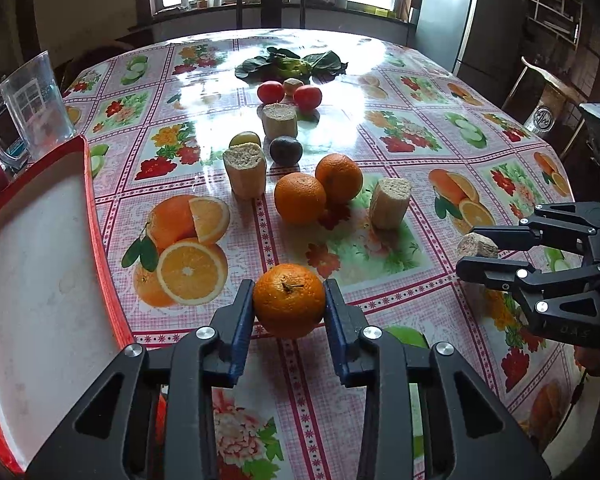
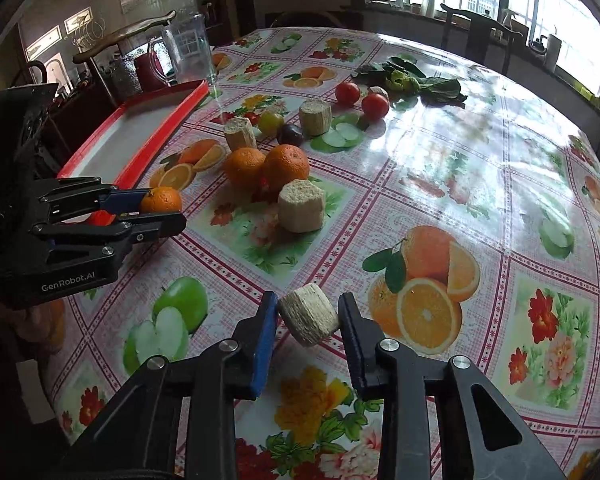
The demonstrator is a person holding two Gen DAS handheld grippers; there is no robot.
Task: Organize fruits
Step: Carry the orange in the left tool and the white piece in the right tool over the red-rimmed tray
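My left gripper (image 1: 289,304) is shut on an orange (image 1: 289,301) and holds it above the table, right of the red-rimmed white tray (image 1: 40,248); it also shows in the right wrist view (image 2: 162,210). My right gripper (image 2: 308,314) is shut on a pale fibrous cane chunk (image 2: 308,314), held above the table; it shows at the right of the left wrist view (image 1: 476,254). Two oranges (image 1: 300,198) (image 1: 339,178) lie mid-table among three more cane chunks (image 1: 245,174) (image 1: 390,202) (image 1: 280,120).
Two tomatoes (image 1: 271,92) (image 1: 307,97), a green fruit (image 1: 245,139), a dark plum (image 1: 285,150) and leafy greens (image 1: 290,65) lie farther back. A clear plastic jug (image 1: 36,96) stands behind the tray. Chairs ring the table.
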